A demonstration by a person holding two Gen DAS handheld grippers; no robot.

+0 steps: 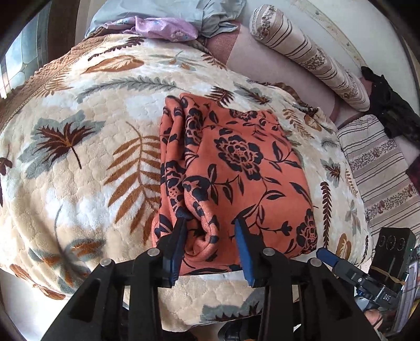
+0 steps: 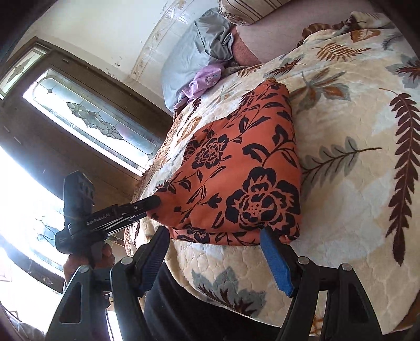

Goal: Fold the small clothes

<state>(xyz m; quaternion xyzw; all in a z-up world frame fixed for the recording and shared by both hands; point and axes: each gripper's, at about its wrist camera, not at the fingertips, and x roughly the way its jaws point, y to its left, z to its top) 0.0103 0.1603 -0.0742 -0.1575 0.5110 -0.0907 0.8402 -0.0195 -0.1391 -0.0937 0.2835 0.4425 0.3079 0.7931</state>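
- Orange floral garment point(image 1: 236, 168), folded into a thick bundle, lies on the leaf-patterned blanket point(image 1: 78, 162) near its front edge.
- Left gripper point(image 1: 210, 223) straddles the bundle's near end: a rolled fold of cloth sits between its blue-padded fingers point(image 1: 245, 251), with the jaws partly apart. Whether the pads press the cloth, I cannot tell.
- Right gripper point(image 2: 214, 232) stands wide at the bundle's near hem, one fingertip at each side of it, both just touching or just beside the fabric; nothing is clamped.
- In the right wrist view the left gripper's tip meets the bundle's left corner, with a hand point(image 2: 89, 259) on its handle.
- Left of the bundle the blanket is broad and bare; right of it a narrower strip runs to the blanket's edge.
- Beyond that edge lie a striped cloth point(image 1: 380, 168) and a striped bolster point(image 1: 309, 57).
- Farther back, a lilac garment point(image 1: 162, 27) and a pale blue one point(image 1: 189, 13) are heaped at the blanket's far edge.
- A window point(image 2: 86, 115) stands behind on the left.
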